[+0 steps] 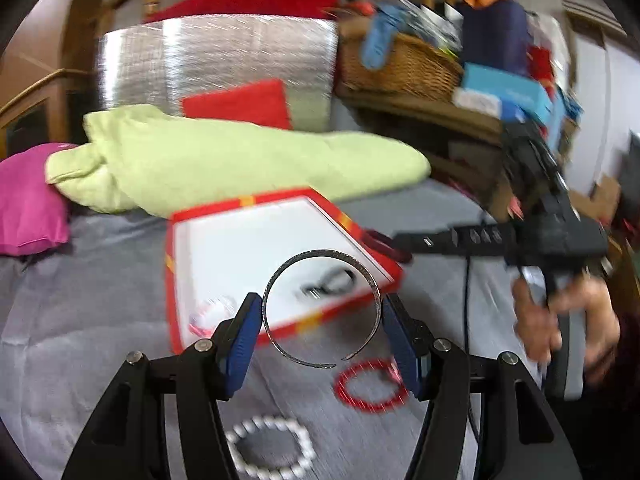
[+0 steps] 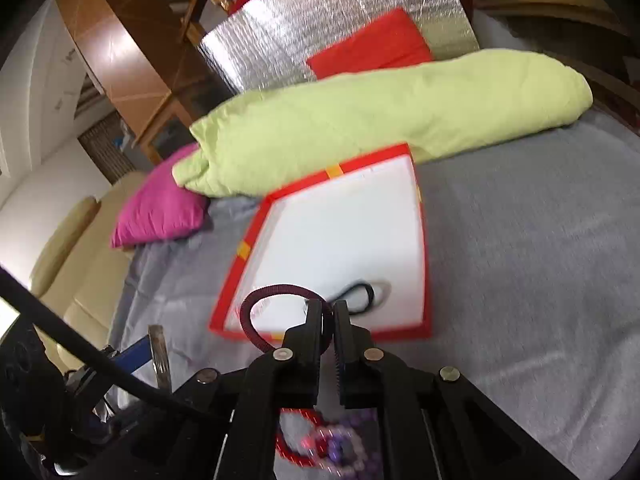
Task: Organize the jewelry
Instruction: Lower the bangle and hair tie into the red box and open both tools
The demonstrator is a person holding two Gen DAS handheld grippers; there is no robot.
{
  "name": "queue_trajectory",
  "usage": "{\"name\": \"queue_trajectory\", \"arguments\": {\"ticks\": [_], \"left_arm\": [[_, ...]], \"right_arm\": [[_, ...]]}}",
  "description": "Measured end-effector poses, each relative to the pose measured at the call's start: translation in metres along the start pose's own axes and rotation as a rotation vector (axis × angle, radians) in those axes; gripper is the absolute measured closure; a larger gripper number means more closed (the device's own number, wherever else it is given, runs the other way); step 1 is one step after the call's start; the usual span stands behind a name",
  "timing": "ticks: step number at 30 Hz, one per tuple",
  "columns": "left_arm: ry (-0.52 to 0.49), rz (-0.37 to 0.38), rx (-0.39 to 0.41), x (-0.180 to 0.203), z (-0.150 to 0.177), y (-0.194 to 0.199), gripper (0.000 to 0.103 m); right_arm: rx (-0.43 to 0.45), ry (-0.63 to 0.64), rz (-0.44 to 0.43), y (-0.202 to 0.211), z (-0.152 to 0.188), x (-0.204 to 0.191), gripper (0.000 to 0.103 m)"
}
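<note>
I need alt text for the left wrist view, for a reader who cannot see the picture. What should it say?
The left gripper holds an open silver bangle between its blue pads, above a red-rimmed white box on a grey bedsheet. A red bead bracelet and a white bead bracelet lie on the sheet nearby. The view is blurred.

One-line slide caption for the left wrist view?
Left tool holds a silver open-ended metal bangle above the red-rimmed white tray, with red and white beaded bracelets on grey fabric.

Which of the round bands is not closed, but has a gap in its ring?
The silver bangle, held between the left claw's pads, has a gap at its lower edge. The red bracelet and white bracelet are closed loops.
</note>
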State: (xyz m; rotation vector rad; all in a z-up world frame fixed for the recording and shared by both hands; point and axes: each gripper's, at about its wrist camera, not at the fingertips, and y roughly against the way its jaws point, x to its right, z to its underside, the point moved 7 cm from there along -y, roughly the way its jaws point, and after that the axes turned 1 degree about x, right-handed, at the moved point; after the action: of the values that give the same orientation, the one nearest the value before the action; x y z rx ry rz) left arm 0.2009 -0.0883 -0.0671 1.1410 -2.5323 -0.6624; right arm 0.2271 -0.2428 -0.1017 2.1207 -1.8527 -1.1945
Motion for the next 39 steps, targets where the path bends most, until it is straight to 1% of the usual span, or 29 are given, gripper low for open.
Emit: {"name": "queue_trajectory", "arguments": {"ticks": [4,9,11,15,19,21,24,28,30,33,34,36,39], "left_arm": [[0.075,-0.073,0.042,-0.021,-0.018,-0.015,0.040],[0.157,-0.174,0.010,-0.054,-0.024,-0.051,0.040],[0.166,-0.208,0.002,-0.064,-0.026,-0.066,0.040],[0.150,-0.251,-0.036,-0.079,-0.022,-0.090,0.040],[0.149,-0.254,-0.074,-0.084,-0.020,-0.109,0.040],[0.144,-0.248,-0.094,-0.084,-0.019,-0.117,0.040],[0.110,-0.262,-0.134,-0.082,-0.016,-0.129,0.040],[0.082,-0.251,-0.194,-0.077,-0.010,-0.144,0.040],[0.074,-0.246,-0.214,-0.075,-0.008,-0.149,0.040],[0.076,-0.234,-0.232,-0.075,-0.006,-0.154,0.039],[0.074,-0.232,-0.236,-0.075,-0.006,-0.154,0.039],[0.064,-0.236,-0.234,-0.076,-0.006,-0.153,0.039],[0.057,-0.246,-0.218,-0.076,-0.008,-0.146,0.039]], "right_arm": [[0.042,-0.033,0.011,-0.009,-0.015,0.001,0.097],[0.053,-0.100,0.029,-0.028,-0.029,0.006,0.097],[0.047,-0.116,0.034,-0.037,-0.032,0.008,0.097],[0.034,-0.119,0.057,-0.058,-0.038,0.008,0.097],[0.015,-0.125,0.093,-0.081,-0.042,0.014,0.097],[-0.002,-0.122,0.128,-0.094,-0.043,0.019,0.097],[-0.026,-0.114,0.171,-0.110,-0.042,0.024,0.097],[-0.053,-0.113,0.201,-0.124,-0.041,0.029,0.096],[-0.061,-0.128,0.218,-0.127,-0.041,0.035,0.093],[-0.050,-0.175,0.201,-0.127,-0.043,0.043,0.093],[-0.049,-0.188,0.195,-0.126,-0.044,0.045,0.087],[-0.033,-0.208,0.190,-0.120,-0.046,0.051,0.080],[-0.012,-0.216,0.176,-0.109,-0.052,0.053,0.080]]}}
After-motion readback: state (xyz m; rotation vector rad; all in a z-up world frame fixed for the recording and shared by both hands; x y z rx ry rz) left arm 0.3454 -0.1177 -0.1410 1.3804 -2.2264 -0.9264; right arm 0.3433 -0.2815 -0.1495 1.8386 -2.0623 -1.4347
